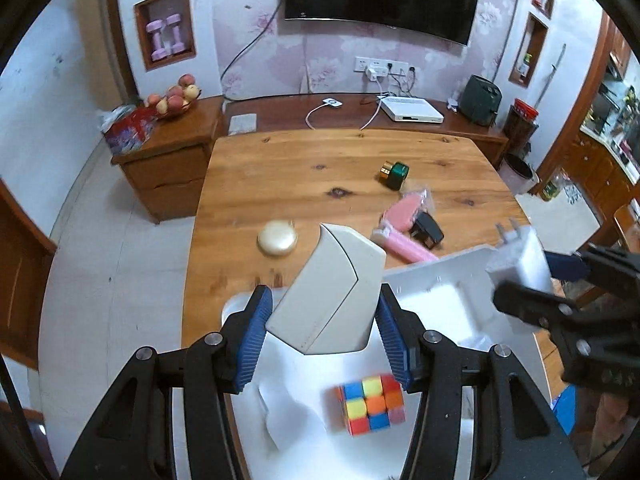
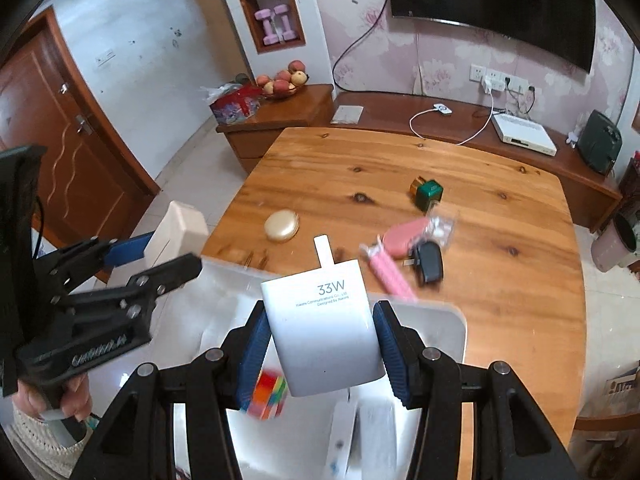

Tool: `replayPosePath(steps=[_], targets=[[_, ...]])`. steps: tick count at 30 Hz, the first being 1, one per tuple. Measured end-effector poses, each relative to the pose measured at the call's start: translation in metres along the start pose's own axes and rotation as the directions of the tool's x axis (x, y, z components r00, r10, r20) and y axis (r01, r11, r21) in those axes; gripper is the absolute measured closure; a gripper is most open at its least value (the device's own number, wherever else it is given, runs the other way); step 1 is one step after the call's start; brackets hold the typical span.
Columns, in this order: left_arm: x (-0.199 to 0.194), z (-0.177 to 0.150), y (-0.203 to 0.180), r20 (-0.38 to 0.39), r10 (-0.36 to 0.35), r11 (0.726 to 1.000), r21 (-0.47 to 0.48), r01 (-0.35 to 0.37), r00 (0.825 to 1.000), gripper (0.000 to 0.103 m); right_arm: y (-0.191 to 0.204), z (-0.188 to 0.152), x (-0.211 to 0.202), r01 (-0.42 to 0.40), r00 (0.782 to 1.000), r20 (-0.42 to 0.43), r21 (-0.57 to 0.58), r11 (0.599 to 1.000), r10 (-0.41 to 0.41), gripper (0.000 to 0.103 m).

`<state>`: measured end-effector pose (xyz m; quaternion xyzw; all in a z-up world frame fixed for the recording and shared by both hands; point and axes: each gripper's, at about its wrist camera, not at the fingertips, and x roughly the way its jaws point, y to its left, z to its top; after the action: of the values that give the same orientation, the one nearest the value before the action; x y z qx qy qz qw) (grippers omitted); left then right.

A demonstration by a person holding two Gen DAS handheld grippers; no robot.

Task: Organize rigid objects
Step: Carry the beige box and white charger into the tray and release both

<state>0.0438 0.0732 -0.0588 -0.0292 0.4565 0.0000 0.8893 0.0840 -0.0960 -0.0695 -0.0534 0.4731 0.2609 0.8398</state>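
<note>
My left gripper (image 1: 326,316) is shut on a cream box-shaped case (image 1: 328,296), held tilted above a white foam tray (image 1: 452,280). The same case (image 2: 180,232) shows at the left of the right wrist view. My right gripper (image 2: 322,340) is shut on a white 33W charger (image 2: 324,328), prongs up; the charger (image 1: 520,260) appears at the right of the left wrist view. A colourful puzzle cube (image 1: 372,404) lies in the tray below, blurred in the right wrist view (image 2: 268,396).
On the wooden table (image 1: 320,160) lie a round gold compact (image 1: 277,238), a green and gold bottle (image 1: 394,174), a pink brush in wrap (image 1: 404,210), a black plug (image 1: 428,232) and a pink stick (image 1: 404,248). A sideboard stands behind.
</note>
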Motion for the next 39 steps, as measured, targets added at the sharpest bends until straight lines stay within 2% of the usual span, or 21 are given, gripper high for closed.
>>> replayPosePath(steps=[5,11,15,23,31,35,37,39], targets=[[0.002,-0.036,0.004,-0.006,-0.001,0.997,-0.078,0.001,1.0,0.047,0.014,-0.046,-0.009,0.036,0.999,0.026,-0.024,0.999,-0.035,0.051],[0.016,-0.077,-0.001,-0.036,0.055,0.99,-0.129,-0.059,0.998,0.047,0.025,-0.098,0.006,0.061,0.998,-0.019,-0.034,0.998,-0.062,0.051],[0.026,-0.093,-0.006,-0.06,0.084,0.987,-0.132,-0.091,0.995,0.047,0.026,-0.119,0.021,0.059,0.996,-0.063,-0.033,0.998,-0.061,0.051],[0.044,-0.111,-0.016,-0.11,0.099,0.988,-0.105,-0.111,0.989,0.047,0.016,-0.136,0.042,0.085,0.989,-0.125,0.005,0.996,-0.084,0.052],[0.044,-0.111,-0.016,-0.095,0.128,0.986,-0.099,-0.137,0.987,0.047,0.028,-0.14,0.045,0.111,0.986,-0.116,-0.073,0.991,-0.119,0.054],[0.043,-0.113,-0.014,-0.096,0.132,0.983,-0.117,-0.143,0.987,0.047,0.032,-0.142,0.043,0.117,0.987,-0.103,-0.096,0.988,-0.127,0.047],[0.042,-0.113,-0.013,-0.094,0.132,0.982,-0.126,-0.144,0.987,0.047,0.032,-0.142,0.042,0.122,0.987,-0.094,-0.097,0.988,-0.131,0.036],[0.042,-0.113,-0.012,-0.097,0.133,0.981,-0.132,-0.146,0.986,0.043,0.032,-0.141,0.04,0.123,0.987,-0.088,-0.095,0.988,-0.132,0.036]])
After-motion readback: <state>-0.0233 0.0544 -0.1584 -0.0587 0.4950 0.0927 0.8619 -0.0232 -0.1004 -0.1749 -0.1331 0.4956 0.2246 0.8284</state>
